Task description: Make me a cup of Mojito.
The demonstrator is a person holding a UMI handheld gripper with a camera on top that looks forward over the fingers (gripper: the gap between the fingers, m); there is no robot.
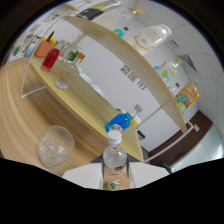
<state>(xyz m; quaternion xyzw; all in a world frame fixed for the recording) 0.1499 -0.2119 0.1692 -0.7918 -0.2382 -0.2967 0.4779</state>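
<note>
A tilted view across a wooden table [30, 95]. At the upper left, a red bottle [50, 59] stands on a low wooden shelf [95, 107] among other small bottles too blurred to name. At the lower left of the frame, an empty clear glass [55, 145] rests on the table. Right of it, at bottom centre, a small clear bottle with a white cap [114, 152] sits upright between the two white fingers [114, 176], which are clenched on its sides. Just beyond it lies a blue packet [120, 121]. At the upper right, a white jug [152, 36] sits on a higher shelf.
</note>
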